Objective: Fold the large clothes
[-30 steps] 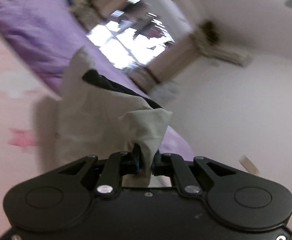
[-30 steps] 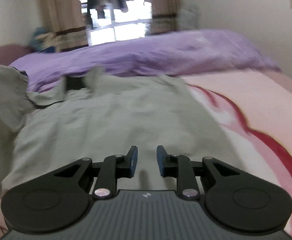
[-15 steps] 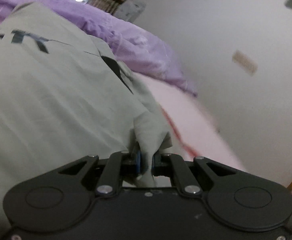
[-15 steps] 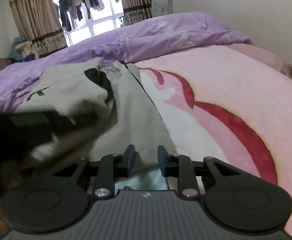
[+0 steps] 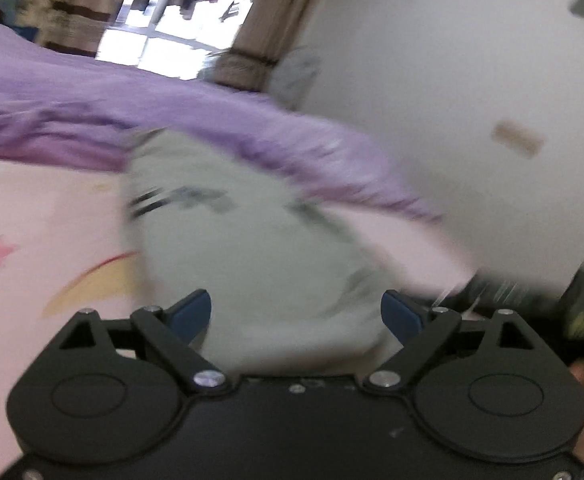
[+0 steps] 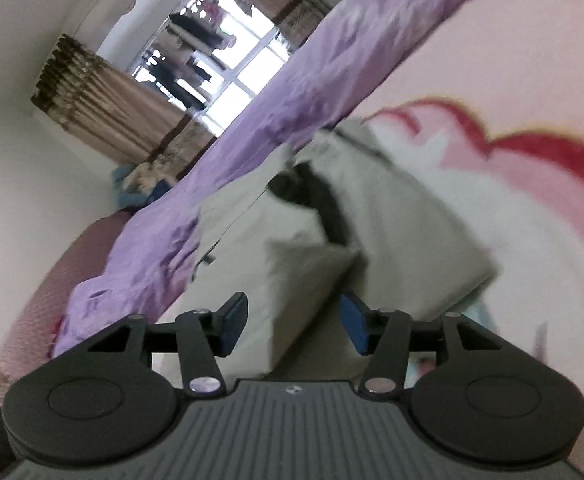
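1. The garment (image 6: 376, 216), pale grey-green with a dark lining at the collar, lies on the pink blanket (image 6: 532, 80) of a bed, its far end against the purple duvet (image 6: 312, 92).
2. In the right wrist view one side panel is already laid over the body of the garment, leaving a doubled, raised edge near the camera. At least one fold appears done.
3. The left gripper (image 5: 296, 312) has its jaws opening and wide apart. Cloth shows between them, but the pads do not press on it. This view is blurred.
4. The right gripper (image 6: 292, 320) has its jaws opening. The folded edge sits between them, apparently unclamped.
5. Remaining, in my judgement: the garment is long and only narrowed, so the far end has yet to be brought towards the near end, then smoothed.
6. Whether the opposite side is folded cannot be told.
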`<state>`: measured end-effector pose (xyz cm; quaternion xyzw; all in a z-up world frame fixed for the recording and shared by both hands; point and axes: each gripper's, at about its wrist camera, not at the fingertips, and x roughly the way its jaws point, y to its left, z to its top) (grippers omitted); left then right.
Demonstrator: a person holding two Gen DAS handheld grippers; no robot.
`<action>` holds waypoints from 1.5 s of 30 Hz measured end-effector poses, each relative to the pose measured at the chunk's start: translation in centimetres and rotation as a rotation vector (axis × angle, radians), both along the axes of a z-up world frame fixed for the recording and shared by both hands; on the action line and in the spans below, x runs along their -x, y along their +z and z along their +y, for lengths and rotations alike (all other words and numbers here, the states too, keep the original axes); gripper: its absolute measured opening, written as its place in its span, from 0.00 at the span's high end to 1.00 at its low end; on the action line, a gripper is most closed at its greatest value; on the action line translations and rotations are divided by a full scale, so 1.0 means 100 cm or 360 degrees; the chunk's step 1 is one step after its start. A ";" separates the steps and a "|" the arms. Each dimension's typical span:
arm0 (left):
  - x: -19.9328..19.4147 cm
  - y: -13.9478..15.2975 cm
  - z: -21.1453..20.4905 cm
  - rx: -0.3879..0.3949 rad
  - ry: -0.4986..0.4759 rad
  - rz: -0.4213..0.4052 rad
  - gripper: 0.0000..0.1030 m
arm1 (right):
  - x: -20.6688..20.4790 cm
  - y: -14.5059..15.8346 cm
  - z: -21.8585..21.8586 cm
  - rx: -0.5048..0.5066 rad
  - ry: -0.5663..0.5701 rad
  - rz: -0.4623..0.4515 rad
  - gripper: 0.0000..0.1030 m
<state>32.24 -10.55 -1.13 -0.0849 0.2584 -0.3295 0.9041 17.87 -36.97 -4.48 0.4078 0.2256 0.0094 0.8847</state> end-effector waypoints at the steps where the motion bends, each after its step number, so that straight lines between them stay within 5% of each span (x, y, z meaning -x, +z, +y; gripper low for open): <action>1: 0.002 -0.007 0.005 -0.0051 0.0041 0.0005 0.10 | -0.006 0.000 0.002 0.0011 -0.0010 0.0029 0.38; 8: -0.013 -0.040 0.015 -0.0076 0.0179 0.0179 0.14 | -0.045 -0.003 0.014 0.0082 -0.0028 0.0161 0.37; 12: -0.024 -0.038 0.004 -0.0081 0.0206 0.0233 0.52 | -0.051 -0.005 0.018 0.0125 -0.0056 0.0164 0.39; 15: -0.021 -0.040 0.008 -0.0022 0.0190 0.0267 0.64 | -0.052 -0.005 0.021 0.0177 -0.0079 0.0183 0.60; 16: -0.015 -0.036 0.015 -0.0028 0.0197 0.0263 0.64 | -0.053 -0.004 0.022 0.0219 -0.0088 0.0192 0.81; 21: -0.017 -0.032 0.007 -0.0060 0.0208 0.0260 0.67 | -0.033 0.027 0.017 0.0337 -0.0145 -0.0002 0.95; 25: -0.017 -0.028 -0.005 -0.0126 0.0155 0.0228 0.66 | -0.006 0.051 -0.010 0.0339 -0.0247 -0.0131 0.95; 30: -0.021 -0.037 -0.023 -0.0206 0.0107 0.0237 0.58 | 0.000 -0.008 -0.048 0.0229 -0.0358 0.0055 0.96; 33: -0.039 -0.049 -0.017 -0.0144 0.0079 0.0346 0.56 | -0.007 -0.044 -0.053 0.0172 -0.0370 0.0135 0.96; 39: -0.034 -0.040 -0.011 -0.0182 0.0035 0.0392 0.57 | -0.013 -0.033 -0.040 0.0301 -0.0355 0.0175 0.94; 42: -0.025 -0.030 0.006 -0.0207 0.0030 0.0401 0.48 | -0.010 -0.025 -0.037 0.0340 -0.0314 0.0202 0.87; 45: -0.020 -0.007 0.029 -0.0192 0.0164 0.0338 0.49 | 0.003 -0.008 -0.038 0.0392 -0.0340 0.0222 0.68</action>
